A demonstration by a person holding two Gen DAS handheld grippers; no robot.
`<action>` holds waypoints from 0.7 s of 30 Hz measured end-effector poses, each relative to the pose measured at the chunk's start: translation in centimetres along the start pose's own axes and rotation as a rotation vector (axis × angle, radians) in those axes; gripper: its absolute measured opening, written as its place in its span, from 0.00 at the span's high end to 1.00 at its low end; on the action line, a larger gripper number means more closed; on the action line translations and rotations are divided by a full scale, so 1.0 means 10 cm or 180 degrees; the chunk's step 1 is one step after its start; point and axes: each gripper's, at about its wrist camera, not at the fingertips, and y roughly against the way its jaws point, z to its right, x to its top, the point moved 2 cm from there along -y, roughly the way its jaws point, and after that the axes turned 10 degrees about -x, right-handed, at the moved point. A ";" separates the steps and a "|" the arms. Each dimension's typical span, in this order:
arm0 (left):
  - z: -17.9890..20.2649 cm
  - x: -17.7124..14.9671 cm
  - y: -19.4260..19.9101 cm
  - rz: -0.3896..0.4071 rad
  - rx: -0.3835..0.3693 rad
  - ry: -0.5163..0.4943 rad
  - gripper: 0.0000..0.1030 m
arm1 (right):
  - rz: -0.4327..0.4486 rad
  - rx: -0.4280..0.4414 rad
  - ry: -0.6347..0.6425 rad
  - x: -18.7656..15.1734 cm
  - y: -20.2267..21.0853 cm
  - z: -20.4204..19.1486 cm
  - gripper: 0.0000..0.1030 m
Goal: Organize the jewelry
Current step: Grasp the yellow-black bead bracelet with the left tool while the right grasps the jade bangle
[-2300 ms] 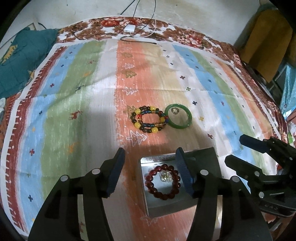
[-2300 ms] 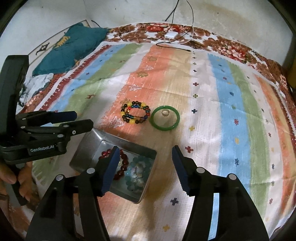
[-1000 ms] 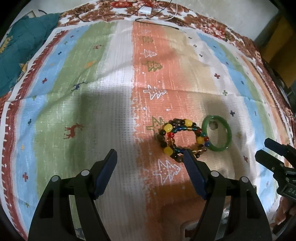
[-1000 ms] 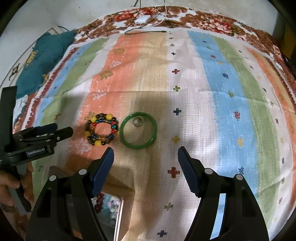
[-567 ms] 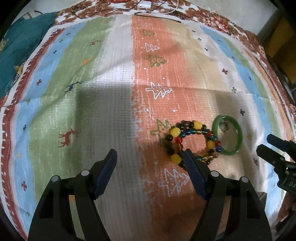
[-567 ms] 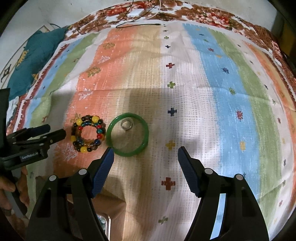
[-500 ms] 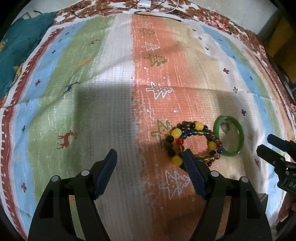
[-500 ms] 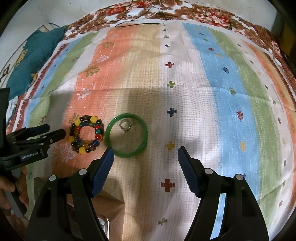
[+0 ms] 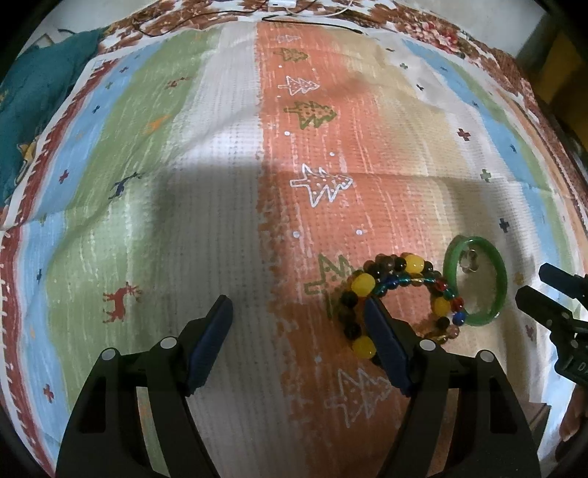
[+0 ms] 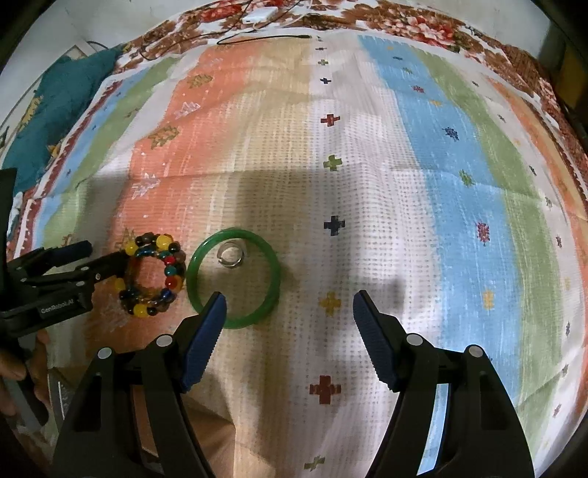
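A multicoloured bead bracelet (image 9: 400, 298) with yellow, dark and red beads lies on the striped cloth (image 9: 228, 191). A green bangle (image 9: 477, 279) lies right beside it, with a small silver ring (image 9: 468, 259) inside. My left gripper (image 9: 297, 312) is open, its right finger over the bracelet's left side. My right gripper (image 10: 288, 305) is open, its left finger at the bangle's near edge (image 10: 235, 279). The bracelet (image 10: 154, 275) and ring (image 10: 229, 255) also show in the right wrist view, with the left gripper's fingertips (image 10: 110, 261) at the bracelet.
A teal cloth (image 9: 33, 95) lies at the far left. A black cable (image 10: 264, 36) and a white charger (image 10: 261, 14) lie at the far edge. The right gripper's fingertips (image 9: 544, 290) show at the right of the left wrist view.
Both grippers have moved forward and down, off the metal box and towards the jewelry. The left gripper's finger now overlaps the bead bracelet. The box has dropped out of view.
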 end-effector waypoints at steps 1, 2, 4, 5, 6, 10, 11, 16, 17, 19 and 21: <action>0.00 0.00 -0.01 0.0003 0.0016 -0.0012 0.27 | 0.0002 0.0005 0.0002 0.01 -0.01 0.00 0.31; 0.01 0.01 -0.02 0.0009 0.0038 -0.0030 0.27 | 0.0006 0.0012 0.0003 0.02 -0.03 -0.01 0.31; 0.00 0.00 -0.02 0.0016 0.0039 -0.0041 0.27 | -0.0005 -0.0012 0.0009 0.03 -0.07 -0.01 0.31; 0.00 0.00 -0.02 0.0019 0.0030 -0.0047 0.27 | -0.0009 -0.0026 0.0013 0.04 -0.10 -0.01 0.31; -0.01 0.00 -0.02 0.0020 0.0026 -0.0057 0.27 | -0.0016 -0.0034 0.0018 0.05 -0.12 -0.02 0.31; -0.01 -0.01 -0.07 0.0004 0.0057 -0.0176 0.29 | -0.0039 -0.0056 0.0066 0.05 -0.19 -0.05 0.31; 0.01 -0.02 -0.08 0.0000 0.0098 -0.0231 0.29 | -0.0043 -0.0060 0.0084 0.04 -0.20 -0.06 0.31; 0.07 -0.05 -0.10 0.0001 0.0123 -0.0397 0.44 | -0.0107 -0.0071 0.0145 0.01 -0.27 -0.11 0.65; 0.08 -0.05 -0.10 -0.0020 0.0115 -0.0425 0.46 | -0.0109 -0.0037 0.0166 0.01 -0.27 -0.12 0.68; 0.08 -0.04 -0.08 -0.0054 0.0096 -0.0420 0.64 | -0.0122 0.0008 0.0205 0.00 -0.26 -0.15 0.79; 0.04 -0.03 -0.07 -0.0077 0.0087 -0.0360 0.83 | -0.0116 0.0031 0.0261 -0.01 -0.25 -0.18 0.81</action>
